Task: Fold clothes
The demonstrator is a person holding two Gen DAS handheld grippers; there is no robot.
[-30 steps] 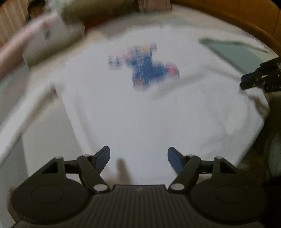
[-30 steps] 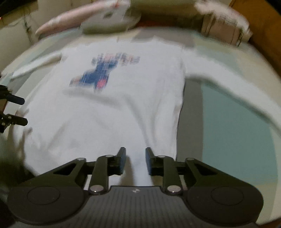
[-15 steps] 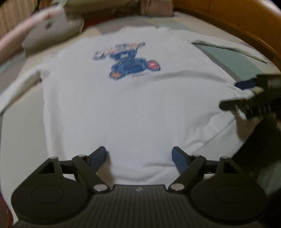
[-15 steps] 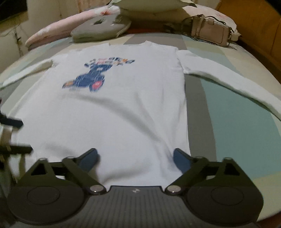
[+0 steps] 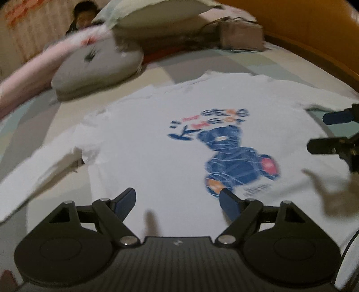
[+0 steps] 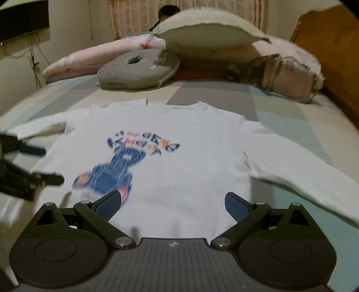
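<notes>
A white long-sleeved shirt with a blue print lies flat and face up on the bed, sleeves spread to both sides. My left gripper hovers open above the shirt's lower body, left of the print, holding nothing. My right gripper is open too, over the lower middle of the shirt, empty. Each gripper shows in the other's view: the right gripper at the right edge, the left gripper at the left edge, both with fingers apart.
A grey ring cushion, a pink bolster, a large pale pillow and a beige handbag lie at the head of the bed. A wooden bed frame stands at the right. A person sits behind the pillows.
Both grippers have moved forward from the shirt's hem to over its body. The right gripper went from nearly shut to wide open; the left stayed open.
</notes>
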